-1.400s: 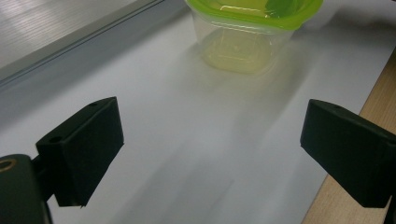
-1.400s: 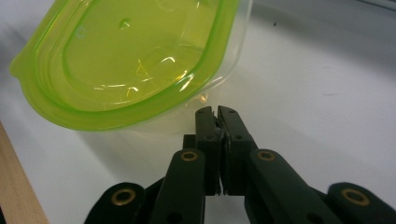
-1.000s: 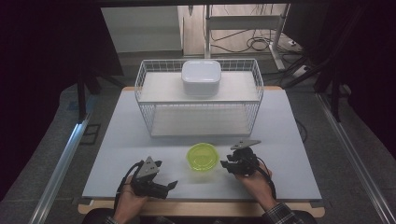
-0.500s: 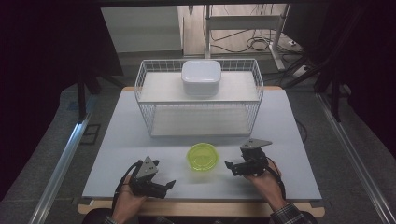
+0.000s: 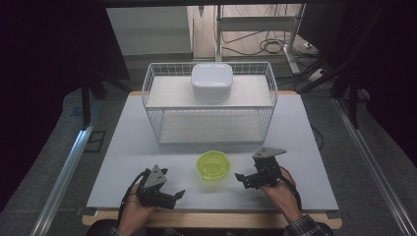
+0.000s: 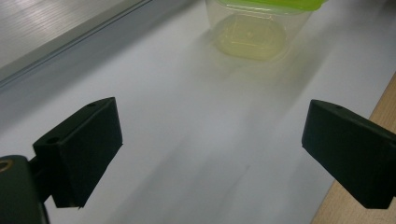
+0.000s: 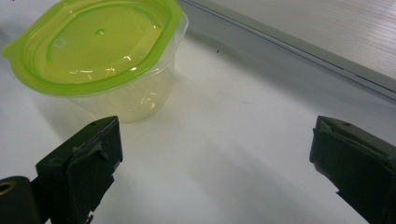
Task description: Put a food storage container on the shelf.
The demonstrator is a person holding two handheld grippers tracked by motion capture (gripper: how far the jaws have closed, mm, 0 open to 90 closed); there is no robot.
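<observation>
The tub [image 5: 213, 165] with its green lid [image 7: 95, 44] stands on the desk [image 5: 305, 142] between the two claws, just left of the right claw [image 5: 244, 178], which is nearer and spread empty. The left claw [image 5: 178, 195], also spread, sits farther off. The tub looks empty; behind it the wire basket [image 5: 162, 128] carries a white box [image 5: 212, 81] on top.

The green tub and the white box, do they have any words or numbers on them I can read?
No readable words, numbers or signs in these pictures.
Green-lidded tub: its lid is plain; a faint moulded outline shows on its base in the left gripper view, too blurred to read.
White box on the wire basket: plain, no label to be seen.
Left tongs and right tongs: plain black, no writing.
</observation>
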